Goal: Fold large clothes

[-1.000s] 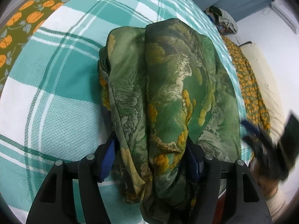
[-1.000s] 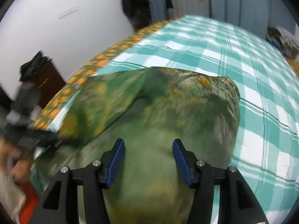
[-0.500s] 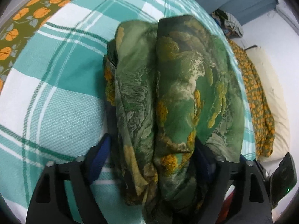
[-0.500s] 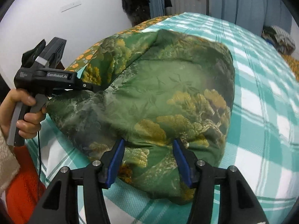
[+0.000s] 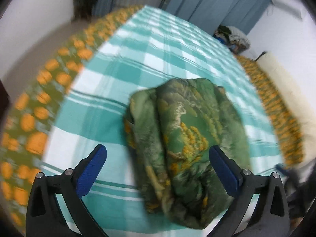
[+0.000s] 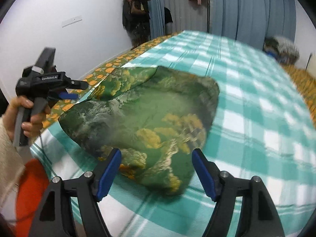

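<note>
Left wrist: left gripper [image 5: 158,154] just opening wide, clear above bundle [image 5: 185,138]; long axis running straight ahead. Right gripper [image 6: 156,158] likewise opening, empty, nearer bundle's end.

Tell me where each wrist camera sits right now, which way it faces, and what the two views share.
Left wrist: on the left gripper, angled down over the folded green garment on the checked bedspread; only its own fingers show, jaws just opened, clear of the cloth.
Right wrist: on the right gripper, facing the garment's other side; its fingers, the left gripper and the hand holding it show.
Shared: garment, bedspread, blue curtains.
</note>
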`<action>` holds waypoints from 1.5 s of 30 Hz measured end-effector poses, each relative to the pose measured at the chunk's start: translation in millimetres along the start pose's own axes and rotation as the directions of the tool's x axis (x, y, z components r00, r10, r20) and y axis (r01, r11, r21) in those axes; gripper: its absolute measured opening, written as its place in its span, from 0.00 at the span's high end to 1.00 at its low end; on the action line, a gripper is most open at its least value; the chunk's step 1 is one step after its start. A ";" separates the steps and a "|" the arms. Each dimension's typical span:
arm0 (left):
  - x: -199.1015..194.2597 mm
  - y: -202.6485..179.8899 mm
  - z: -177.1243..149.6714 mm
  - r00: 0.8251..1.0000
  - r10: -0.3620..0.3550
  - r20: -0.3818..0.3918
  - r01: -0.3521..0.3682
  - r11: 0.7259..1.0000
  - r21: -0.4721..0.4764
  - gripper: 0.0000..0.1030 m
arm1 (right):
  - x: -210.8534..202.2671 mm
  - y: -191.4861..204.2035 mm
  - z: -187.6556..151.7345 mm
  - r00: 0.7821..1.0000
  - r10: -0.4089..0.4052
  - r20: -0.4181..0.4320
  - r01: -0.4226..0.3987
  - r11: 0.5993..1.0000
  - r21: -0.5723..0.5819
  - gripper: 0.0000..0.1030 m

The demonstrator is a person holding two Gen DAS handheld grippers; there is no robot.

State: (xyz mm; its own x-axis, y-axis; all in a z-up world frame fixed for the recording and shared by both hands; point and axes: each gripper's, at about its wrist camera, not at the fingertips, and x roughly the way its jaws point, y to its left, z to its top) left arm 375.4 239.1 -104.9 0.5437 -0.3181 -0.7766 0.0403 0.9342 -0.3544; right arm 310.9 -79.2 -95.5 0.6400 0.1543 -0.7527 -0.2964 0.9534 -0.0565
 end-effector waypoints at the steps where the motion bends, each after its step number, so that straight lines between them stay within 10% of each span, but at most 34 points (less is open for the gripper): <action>1: -2.8 -3.9 -1.1 1.000 0.021 -0.003 -0.021 0.999 0.025 0.00 | -2.3 0.1 0.7 1.000 -0.022 0.003 0.022 1.000 -0.009 0.24; 7: 2.7 -10.3 -18.1 0.996 0.010 -0.083 -0.004 0.997 0.078 0.01 | -1.3 -16.2 -1.4 0.992 -0.122 -0.042 0.122 0.992 0.001 0.24; 13: 11.5 1.0 -27.2 0.982 -0.076 -0.175 0.076 0.997 -0.012 0.02 | -16.2 -45.5 -6.2 0.998 -0.037 0.055 0.034 0.997 0.062 0.24; 19: 13.0 9.6 8.6 0.969 -0.234 -0.081 0.226 0.969 -0.096 0.01 | 3.3 -60.8 -8.9 1.000 0.024 0.006 -0.024 0.995 0.092 0.23; 27: 110.4 20.9 -7.7 0.922 -0.251 -0.295 0.211 0.964 -0.161 0.00 | 45.4 -86.3 -6.1 0.983 0.182 -0.015 -0.172 0.952 0.254 0.23; 33: 134.5 31.9 -22.7 0.881 -0.357 -0.309 0.288 0.925 -0.247 0.00 | 101.5 -107.1 -28.0 0.940 0.331 -0.081 -0.279 0.883 0.377 0.23; 39: 159.8 31.2 -20.2 0.857 -0.383 -0.345 0.307 0.917 -0.254 0.00 | 149.6 -128.7 -41.4 0.865 0.501 -0.008 -0.419 0.732 0.538 0.14; 45: 174.6 15.3 -17.8 0.874 -0.344 -0.342 0.286 0.935 -0.210 0.00 | 186.1 -125.6 -31.9 0.817 0.577 -0.007 -0.464 0.663 0.587 0.08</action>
State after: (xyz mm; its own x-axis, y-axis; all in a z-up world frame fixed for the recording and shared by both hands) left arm 456.1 195.0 -255.2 0.1746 -0.6548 -0.7353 0.0175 0.7488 -0.6626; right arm 444.6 -178.5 -249.4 0.3467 0.6744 -0.6519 -0.0770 0.7132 0.6968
